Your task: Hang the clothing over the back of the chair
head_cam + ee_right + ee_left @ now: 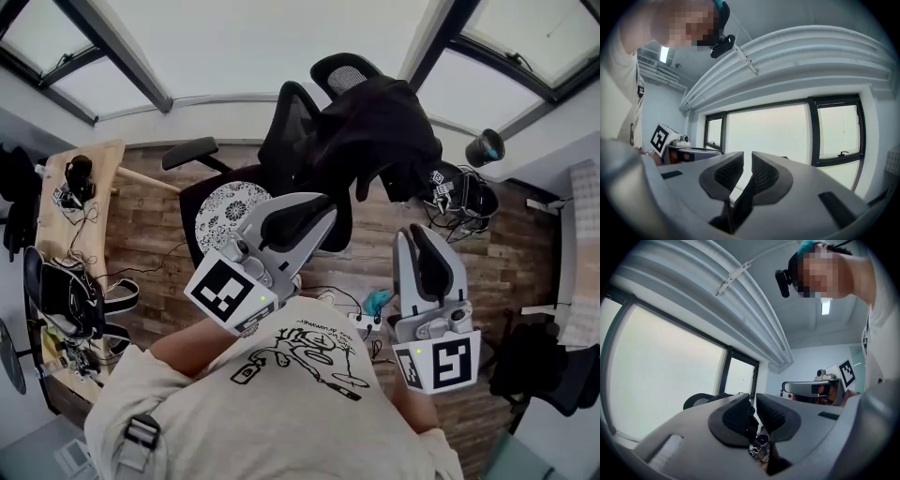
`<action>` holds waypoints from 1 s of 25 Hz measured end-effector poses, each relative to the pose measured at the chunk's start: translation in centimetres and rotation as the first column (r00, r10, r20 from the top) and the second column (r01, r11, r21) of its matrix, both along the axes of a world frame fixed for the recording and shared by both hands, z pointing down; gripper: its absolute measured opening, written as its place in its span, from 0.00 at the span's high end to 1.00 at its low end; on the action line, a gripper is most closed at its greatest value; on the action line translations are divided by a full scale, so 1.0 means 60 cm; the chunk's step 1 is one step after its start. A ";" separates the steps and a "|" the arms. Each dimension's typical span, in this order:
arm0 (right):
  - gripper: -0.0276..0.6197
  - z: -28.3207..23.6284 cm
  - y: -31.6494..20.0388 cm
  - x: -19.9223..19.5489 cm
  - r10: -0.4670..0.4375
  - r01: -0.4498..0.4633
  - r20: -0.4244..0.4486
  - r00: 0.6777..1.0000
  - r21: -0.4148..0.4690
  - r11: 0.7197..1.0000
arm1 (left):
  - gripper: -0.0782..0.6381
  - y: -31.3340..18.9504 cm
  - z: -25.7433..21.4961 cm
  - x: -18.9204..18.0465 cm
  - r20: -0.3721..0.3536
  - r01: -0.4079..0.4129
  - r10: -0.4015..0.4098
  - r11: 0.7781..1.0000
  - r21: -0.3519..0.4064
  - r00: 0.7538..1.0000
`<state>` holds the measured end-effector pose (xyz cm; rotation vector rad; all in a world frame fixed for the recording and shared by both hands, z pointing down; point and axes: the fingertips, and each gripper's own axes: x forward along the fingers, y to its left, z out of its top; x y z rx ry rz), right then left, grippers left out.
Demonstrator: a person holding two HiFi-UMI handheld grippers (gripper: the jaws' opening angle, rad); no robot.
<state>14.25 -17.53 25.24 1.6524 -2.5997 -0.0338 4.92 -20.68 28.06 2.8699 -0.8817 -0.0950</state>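
A black garment [380, 131] lies draped over the top of the backrest of a black mesh office chair [281, 141], hanging down its right side. The chair's seat carries a white patterned cushion [225, 211]. My left gripper [314, 214] is held in front of the seat, apart from the garment, jaws together and empty. My right gripper [422, 236] hovers below the garment's hanging end, also closed with nothing in it. In the left gripper view the pads [736, 416] stand almost touching; the right gripper view shows the same narrow slit between its fingers [726, 171].
A wooden desk [89, 187] with cables and gear runs along the left. A dark bag [66, 295] lies beside it. A black device with markers [459, 192] sits on the floor right of the chair. Cables and a power strip [370, 314] lie near my feet. Another dark chair [553, 366] stands at the lower right.
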 end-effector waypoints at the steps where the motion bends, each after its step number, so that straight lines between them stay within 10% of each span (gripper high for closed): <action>1: 0.89 0.003 0.004 -0.003 -0.001 0.001 -0.001 1.000 -0.004 1.000 | 0.82 0.004 0.000 0.001 -0.007 -0.001 0.001 1.000 -0.005 1.000; 25: 0.92 0.013 0.005 -0.015 0.004 -0.005 -0.015 1.000 -0.009 1.000 | 0.82 0.016 0.015 0.005 -0.002 -0.012 0.012 0.999 -0.032 1.000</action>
